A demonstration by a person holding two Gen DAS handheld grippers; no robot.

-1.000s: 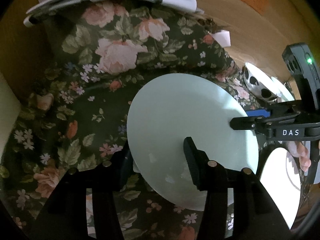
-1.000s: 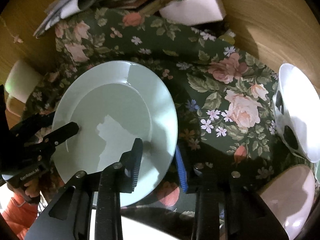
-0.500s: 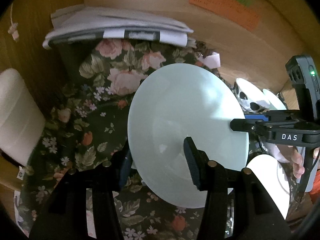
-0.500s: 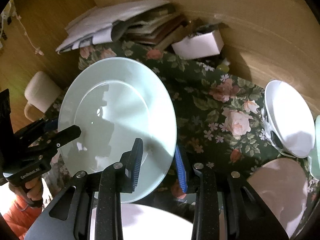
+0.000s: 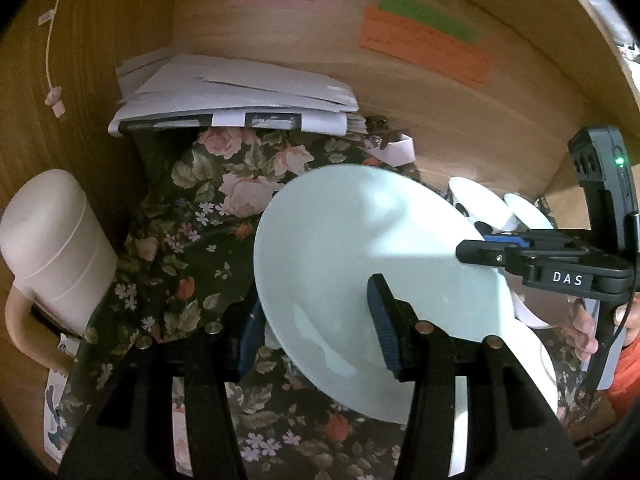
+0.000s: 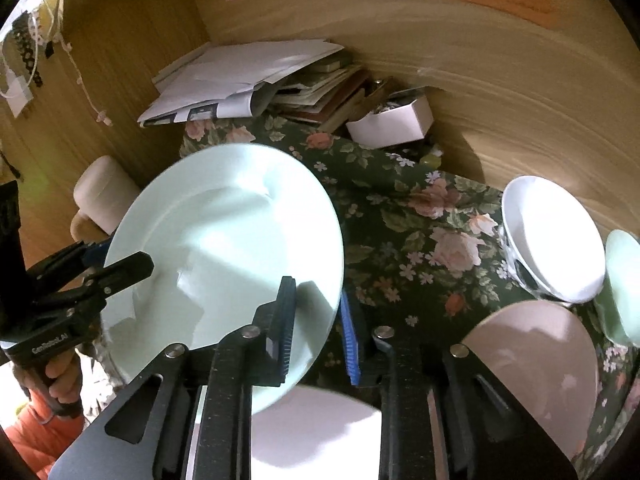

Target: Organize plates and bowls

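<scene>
A pale mint plate (image 5: 360, 256) (image 6: 224, 248) hangs above the floral tablecloth (image 5: 180, 248), held from both sides. My left gripper (image 5: 316, 328) is shut on its near-left rim and my right gripper (image 6: 318, 320) is shut on its right rim. Each gripper shows in the other's view, the right one (image 5: 480, 250) and the left one (image 6: 120, 260). A white plate (image 6: 316, 428) lies below the mint one. A white bowl with black spots (image 6: 552, 236), a pale green bowl (image 6: 624, 284) and a pinkish bowl (image 6: 536, 356) sit to the right.
A stack of papers and books (image 5: 236, 96) lies at the back against the wooden wall. A small white box (image 6: 390, 122) stands beside it. A cream lidded jug (image 5: 52, 240) stands at the left edge. Coloured notes (image 5: 424, 44) hang on the wall.
Both grippers have lifted the mint plate up off the cloth and tilted it. The back wall and its notes have come into view.
</scene>
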